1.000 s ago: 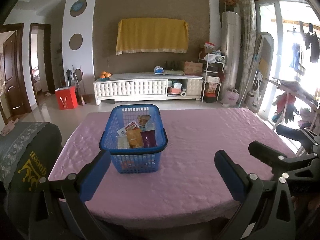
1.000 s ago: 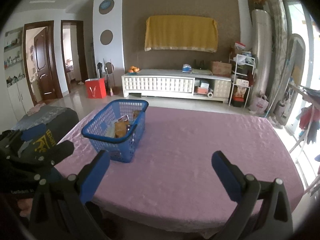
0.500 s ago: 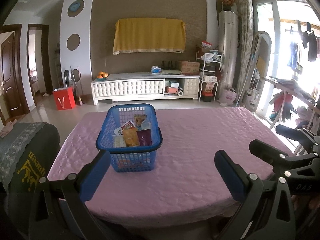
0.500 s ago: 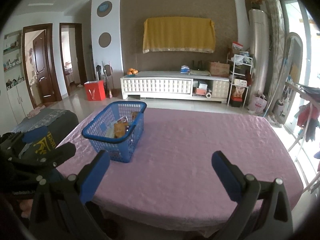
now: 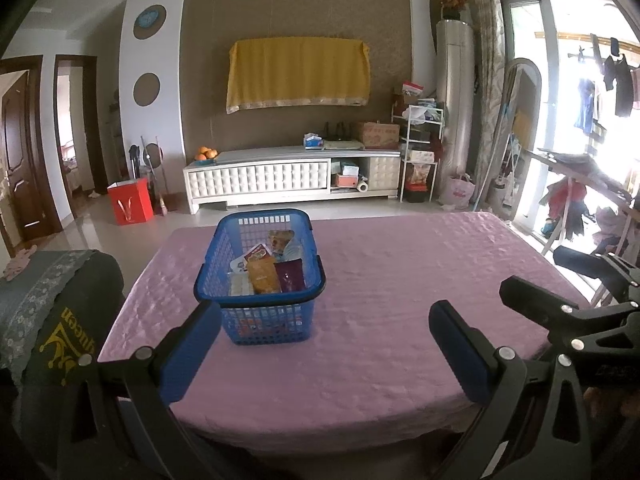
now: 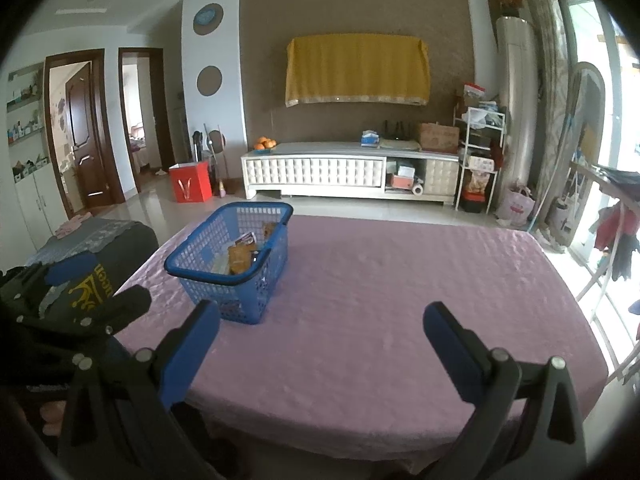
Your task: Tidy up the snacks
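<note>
A blue plastic basket (image 5: 260, 304) (image 6: 224, 272) stands on the left part of a table covered with a pink cloth (image 5: 400, 300) (image 6: 380, 300). Several snack packets (image 5: 268, 272) (image 6: 240, 256) stand inside it, an orange one and a dark red one at the front. My left gripper (image 5: 324, 344) hovers open over the near table edge, just short of the basket. My right gripper (image 6: 320, 340) is open too, to the right of the basket, nothing between its fingers. In each view the other gripper shows at the side.
A dark chair back (image 5: 60, 320) with a grey lace cover and gold lettering stands at the table's left side. Behind the table are a white low cabinet (image 5: 288, 176), a red box (image 5: 130, 202) on the floor, and a drying rack (image 5: 580, 184) at the right.
Both views have pulled back and risen slightly, so the basket sits a little farther off. Both grippers stay open, and the basket has not moved.
</note>
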A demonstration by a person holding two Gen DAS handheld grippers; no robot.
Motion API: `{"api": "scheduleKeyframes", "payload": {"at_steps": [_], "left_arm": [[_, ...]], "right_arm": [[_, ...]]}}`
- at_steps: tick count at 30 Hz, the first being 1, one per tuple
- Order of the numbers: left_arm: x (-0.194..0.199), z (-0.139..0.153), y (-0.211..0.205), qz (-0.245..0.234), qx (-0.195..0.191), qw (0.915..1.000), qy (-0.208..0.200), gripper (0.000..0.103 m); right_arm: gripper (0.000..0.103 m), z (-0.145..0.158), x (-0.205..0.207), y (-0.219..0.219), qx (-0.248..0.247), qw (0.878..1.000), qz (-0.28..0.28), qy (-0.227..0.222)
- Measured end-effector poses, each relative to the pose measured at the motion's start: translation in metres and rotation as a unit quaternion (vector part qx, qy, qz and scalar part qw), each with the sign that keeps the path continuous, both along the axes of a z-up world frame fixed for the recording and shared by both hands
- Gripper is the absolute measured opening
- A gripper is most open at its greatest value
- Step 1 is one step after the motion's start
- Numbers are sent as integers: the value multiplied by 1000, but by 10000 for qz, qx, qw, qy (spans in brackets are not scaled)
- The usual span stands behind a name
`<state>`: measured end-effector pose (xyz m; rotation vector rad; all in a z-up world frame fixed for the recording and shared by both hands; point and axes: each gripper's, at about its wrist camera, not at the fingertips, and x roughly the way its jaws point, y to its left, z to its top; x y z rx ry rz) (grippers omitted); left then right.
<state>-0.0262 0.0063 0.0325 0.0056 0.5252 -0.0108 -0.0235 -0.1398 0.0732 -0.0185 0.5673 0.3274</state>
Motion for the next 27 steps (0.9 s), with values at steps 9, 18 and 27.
{"api": "scheduleKeyframes", "payload": {"at_steps": [9,18,27], "left_arm": [[0,-2,0,-70,-55,9999,47,103],[-2,0,2,-73,-132,9999,21,103],[-5,1,1,-50,-139,9999,0,103]], "right_arm": [[103,0,0,-4,12,10000,-3,36],[103,-3,0,-7,47,10000,42,77],[103,-7,-2,-7,36,10000,69,54]]}}
